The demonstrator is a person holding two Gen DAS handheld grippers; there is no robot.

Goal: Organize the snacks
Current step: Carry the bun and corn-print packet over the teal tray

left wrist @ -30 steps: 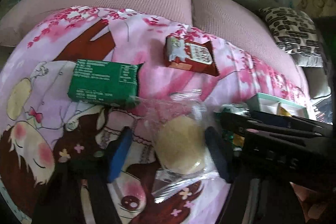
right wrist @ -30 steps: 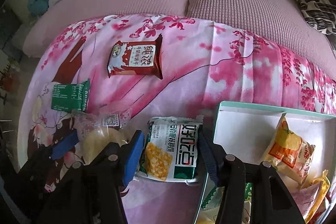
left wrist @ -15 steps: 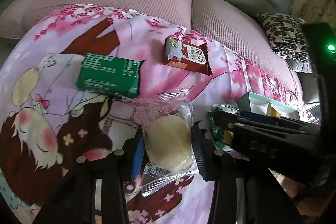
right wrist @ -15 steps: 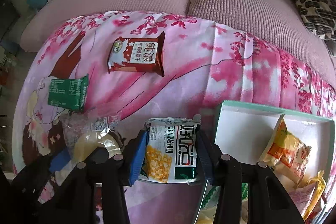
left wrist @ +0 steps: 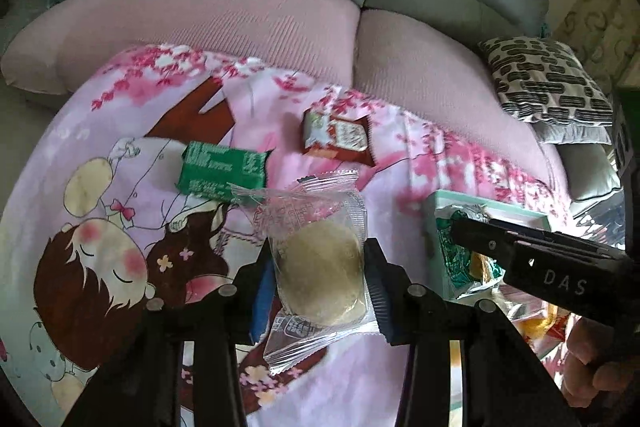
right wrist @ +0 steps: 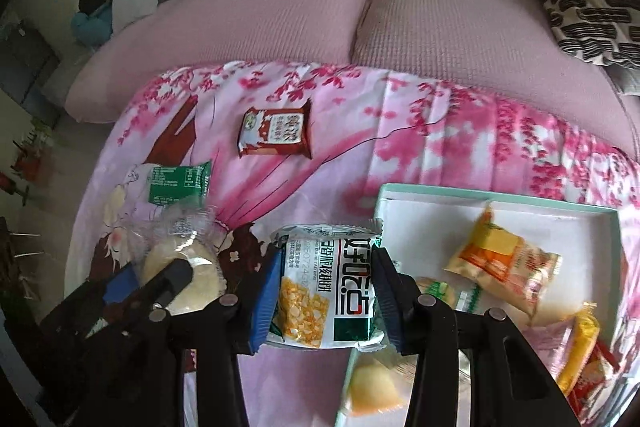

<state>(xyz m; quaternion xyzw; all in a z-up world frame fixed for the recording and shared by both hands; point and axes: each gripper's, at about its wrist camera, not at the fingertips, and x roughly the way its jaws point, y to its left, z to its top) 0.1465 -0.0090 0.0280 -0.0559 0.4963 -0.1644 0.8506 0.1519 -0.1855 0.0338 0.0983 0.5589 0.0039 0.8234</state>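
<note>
the left gripper (left wrist: 320, 279) pinched a clear-wrapped round cake (left wrist: 320, 273) by its sides, the blue pads pressed against the wrapper. the right gripper (right wrist: 322, 291) pinched a green-and-white snack pack (right wrist: 326, 287) the same way, its pads against the pack's two long edges. both packs appeared lifted off the pink printed cloth (right wrist: 360, 143), though how far clear was hard to tell.

the step in hand looked like the carry: two snacks picked at once and bound for the white box (right wrist: 440, 203) with the mint rim, which sat just beside the right gripper. the box already held an orange pack (right wrist: 504, 263) and a few others along its near edge. a green bar (left wrist: 222, 169) and a red pack (left wrist: 338, 141) lay on the cloth farther off, apart from each other, not yet collected.

next, i judged, the right gripper needed only a short swing over the rim to a bare patch of the box floor before letting go. the left had farther to go and would have to cross behind or after the right so the two tools did not knock. the cake's slack wrapper could slip, so it needed a steady grip until it was over the box.
</note>
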